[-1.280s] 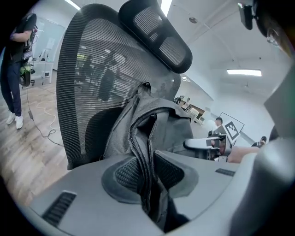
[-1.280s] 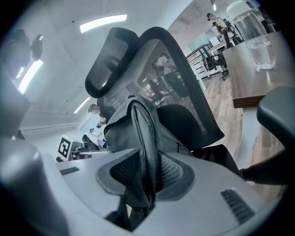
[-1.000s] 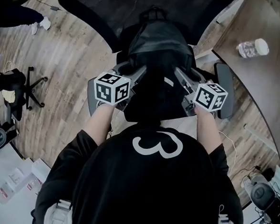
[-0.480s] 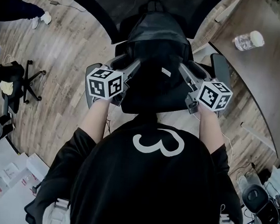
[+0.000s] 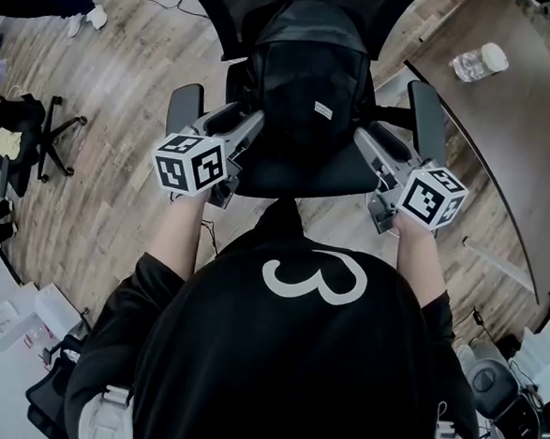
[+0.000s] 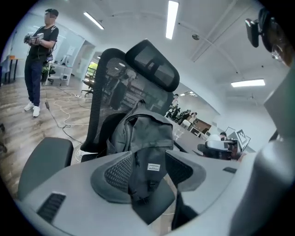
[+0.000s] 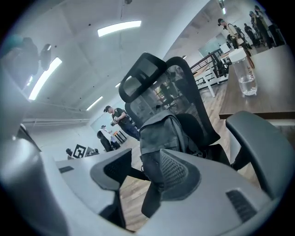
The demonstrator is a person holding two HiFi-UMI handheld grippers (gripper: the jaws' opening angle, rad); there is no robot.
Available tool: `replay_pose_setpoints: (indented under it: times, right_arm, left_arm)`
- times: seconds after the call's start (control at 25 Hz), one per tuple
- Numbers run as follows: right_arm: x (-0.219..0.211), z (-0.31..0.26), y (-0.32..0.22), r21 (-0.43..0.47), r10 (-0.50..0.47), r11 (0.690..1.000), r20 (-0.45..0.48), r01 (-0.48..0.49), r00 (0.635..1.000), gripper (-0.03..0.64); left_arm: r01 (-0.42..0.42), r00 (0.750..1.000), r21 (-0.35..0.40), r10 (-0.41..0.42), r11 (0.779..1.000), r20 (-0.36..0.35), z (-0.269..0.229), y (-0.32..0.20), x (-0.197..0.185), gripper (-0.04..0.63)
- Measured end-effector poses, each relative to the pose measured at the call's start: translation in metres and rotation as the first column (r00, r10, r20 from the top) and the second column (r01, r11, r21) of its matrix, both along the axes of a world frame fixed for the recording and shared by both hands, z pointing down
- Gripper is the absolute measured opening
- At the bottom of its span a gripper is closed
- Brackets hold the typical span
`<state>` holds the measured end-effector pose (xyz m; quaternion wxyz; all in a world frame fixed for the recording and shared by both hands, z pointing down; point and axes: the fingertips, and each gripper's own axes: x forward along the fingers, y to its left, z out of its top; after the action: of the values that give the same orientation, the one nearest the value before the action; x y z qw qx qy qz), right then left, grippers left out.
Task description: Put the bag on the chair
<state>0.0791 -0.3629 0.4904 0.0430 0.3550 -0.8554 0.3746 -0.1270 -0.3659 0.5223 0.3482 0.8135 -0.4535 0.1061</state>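
The dark grey backpack (image 5: pixel 308 80) stands upright on the black office chair (image 5: pixel 301 180), leaning against its mesh backrest. My left gripper (image 5: pixel 236 127) sits just off the bag's left side, jaws open, nothing between the pads. My right gripper (image 5: pixel 379 148) mirrors it off the bag's right side, also open and empty. In the left gripper view the backpack (image 6: pixel 147 138) shows beyond the gap of the open left gripper (image 6: pixel 150 170). The right gripper view has the backpack (image 7: pixel 161 131) behind the open right gripper (image 7: pixel 140 173). The bag's strap hangs over the seat's front edge.
Chair armrests (image 5: pixel 182 109) (image 5: pixel 425 116) flank the seat. A brown table (image 5: pixel 533 157) with a water bottle (image 5: pixel 476 64) lies at the right. Another chair's base (image 5: pixel 50 142) is at the left. A person (image 6: pixel 39 60) stands far off on the wooden floor.
Both grippers opened and drew back from the bag's sides toward me. The bag stays on the seat, resting on its own.
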Motion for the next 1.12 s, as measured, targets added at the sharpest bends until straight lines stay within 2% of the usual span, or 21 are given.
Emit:
replay_pose_setpoints:
  times: [0.08,0.16,0.32,0.4,0.56,0.68,0.88,1.0,1.12]
  right_arm:
    - [0.001,-0.014,0.018,0.021,-0.009,1.0,-0.014,0.009,1.0,0.204]
    - [-0.001,-0.029,0.038,0.048,-0.024,0.999,-0.02,0.025,1.0,0.204]
    - [0.0,-0.051,0.074,0.104,-0.035,0.994,0.003,0.034,0.999,0.195]
    - [0.007,-0.055,0.089,0.116,-0.009,0.993,0.009,0.008,1.0,0.11]
    - [0.007,-0.066,0.116,0.12,-0.027,0.993,0.033,0.023,0.999,0.104]
    - [0.008,-0.086,0.14,0.158,-0.056,0.986,0.055,0.047,0.997,0.063]
    - [0.011,-0.124,0.184,0.218,-0.113,0.972,0.122,0.085,0.986,0.037]
    - [0.015,-0.145,0.207,0.249,-0.149,0.962,0.151,0.108,0.977,0.031]
    - [0.022,-0.161,0.23,0.285,-0.163,0.951,0.138,0.119,0.977,0.028]
  left_arm:
    - [0.02,0.999,0.018,-0.019,1.0,-0.033,-0.014,0.016,0.005,0.215]
    - [0.032,0.999,0.054,-0.029,0.998,-0.045,-0.032,0.033,0.01,0.169]
    - [0.001,0.997,0.094,0.006,0.996,-0.076,-0.061,0.072,0.031,0.147]
    - [-0.011,0.994,0.092,0.02,0.996,-0.104,-0.071,0.092,0.044,0.115]
    - [-0.049,0.987,0.112,0.065,0.993,-0.144,-0.092,0.122,0.066,0.084]
    - [-0.089,0.982,0.156,0.113,0.984,-0.15,-0.116,0.146,0.081,0.066]
    - [-0.179,0.971,0.235,0.21,0.955,-0.116,-0.155,0.189,0.109,0.037]
    - [-0.239,0.961,0.306,0.271,0.921,-0.064,-0.179,0.214,0.123,0.026]
    - [-0.288,0.95,0.361,0.312,0.887,-0.01,-0.198,0.241,0.136,0.023]
